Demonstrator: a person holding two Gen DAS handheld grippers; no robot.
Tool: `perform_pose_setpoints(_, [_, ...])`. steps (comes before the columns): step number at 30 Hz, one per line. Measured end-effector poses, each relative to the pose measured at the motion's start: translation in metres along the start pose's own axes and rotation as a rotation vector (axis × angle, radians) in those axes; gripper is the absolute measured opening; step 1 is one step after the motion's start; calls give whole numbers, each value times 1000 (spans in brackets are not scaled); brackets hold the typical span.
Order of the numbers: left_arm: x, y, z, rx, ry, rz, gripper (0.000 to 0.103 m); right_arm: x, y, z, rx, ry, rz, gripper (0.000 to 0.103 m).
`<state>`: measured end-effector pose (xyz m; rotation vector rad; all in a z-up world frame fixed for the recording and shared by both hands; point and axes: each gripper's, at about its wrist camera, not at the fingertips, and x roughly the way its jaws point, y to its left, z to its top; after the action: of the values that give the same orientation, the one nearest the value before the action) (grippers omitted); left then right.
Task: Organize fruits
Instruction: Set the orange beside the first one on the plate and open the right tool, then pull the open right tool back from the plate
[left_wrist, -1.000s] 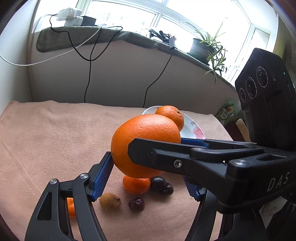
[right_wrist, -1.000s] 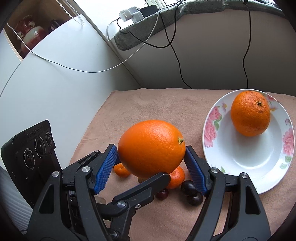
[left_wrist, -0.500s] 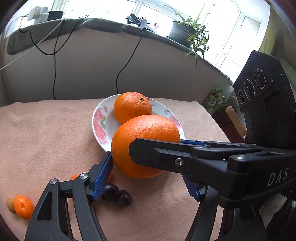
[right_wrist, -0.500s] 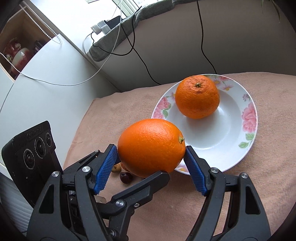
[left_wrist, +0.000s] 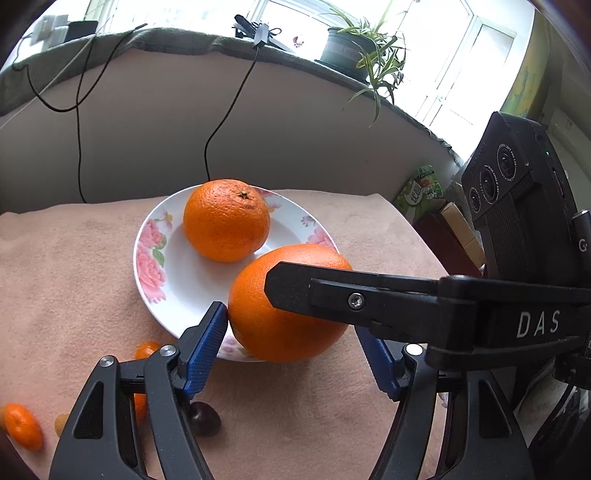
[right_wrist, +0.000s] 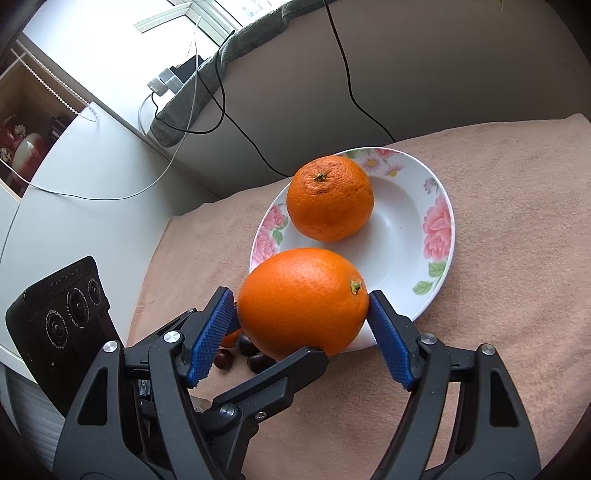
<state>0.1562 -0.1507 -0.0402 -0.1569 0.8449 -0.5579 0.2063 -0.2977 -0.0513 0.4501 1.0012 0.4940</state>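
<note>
A large orange hangs over the near rim of a white flowered plate. Both grippers grip it together. My left gripper is shut on it, blue pads against its sides. My right gripper is shut on it too, and one of its black fingers crosses the fruit in the left wrist view. A second orange sits on the plate's far side. Small mandarins and dark cherries lie on the peach cloth below the grippers.
A low wall with hanging black cables backs the table. A potted plant stands on the sill. A white cabinet borders the cloth on the left, and a green packet and boxes lie past the table's right edge.
Both grippers have carried the large orange from above the small fruits over to the plate's near rim. The plate and its orange now appear much closer and more central.
</note>
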Motion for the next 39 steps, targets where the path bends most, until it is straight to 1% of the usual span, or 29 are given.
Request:
perform_pose_setpoints(7, [-7,-3,4,32,-17,17,71,-18,-9,6,38,-82,13,79])
perform_pose_setpoints(11, [-16,0,3,28,-32,25,71,-28,-8,8,21,-119,-8,85])
perform_pose_setpoints(12, [-18,0,3,26,-34,26,71,-30,-8,8,13,-127,-15,85])
perform_pose_setpoints(18, [-27,2,0,28,-48,44,71,-41,-5,4,-20,-154,-52,87])
perform_pose_setpoints(25, [-39,-1,-6,43,-60,67,71,-50,0,-4,-50,-174,-75,87])
perform_pose_setpoints(31, [-51,-6,-8,59,-85,89,72,-59,11,-12,-88,-201,-107,87])
perform_pose_setpoints(36, [-63,-8,-12,82,-112,116,72,-68,19,-20,-115,-245,-119,87])
perform_pose_setpoints(39, [-70,-7,-16,77,-123,117,72,-72,23,-25,-124,-268,-116,87])
